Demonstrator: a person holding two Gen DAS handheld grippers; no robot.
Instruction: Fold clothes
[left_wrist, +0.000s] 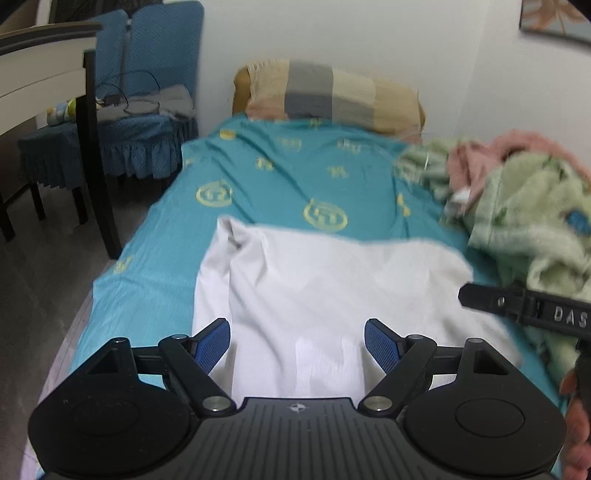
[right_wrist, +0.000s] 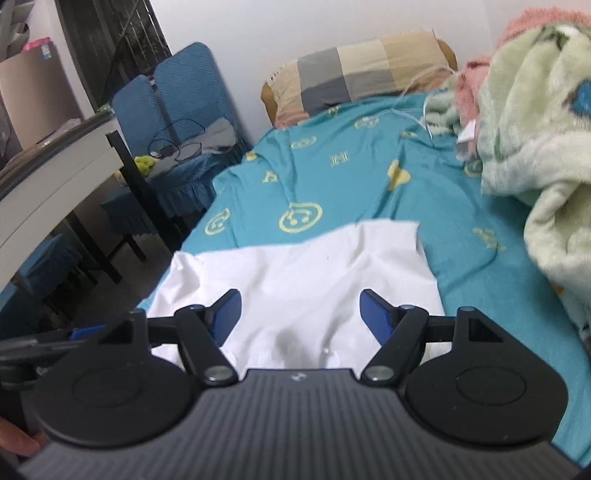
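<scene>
I am holding my left gripper (left_wrist: 297, 341) just above the near end of the white garment (left_wrist: 332, 280), its 2 blue fingers (left_wrist: 212, 343) spread wide and gripping nothing. My right gripper (right_wrist: 301, 314) is hovering over the same garment (right_wrist: 295, 266) with its fingers (right_wrist: 373, 314) released too. The garment is lying flat on the teal bedsheet (left_wrist: 280, 173), creased along its left edge. To the right, a green and pink blanket (left_wrist: 517, 206) is sitting bunched up just beside it. Further back a checked pillow (left_wrist: 332, 96) is resting against the wall, and a blue chair (left_wrist: 147, 92) is standing left of the bed.
</scene>
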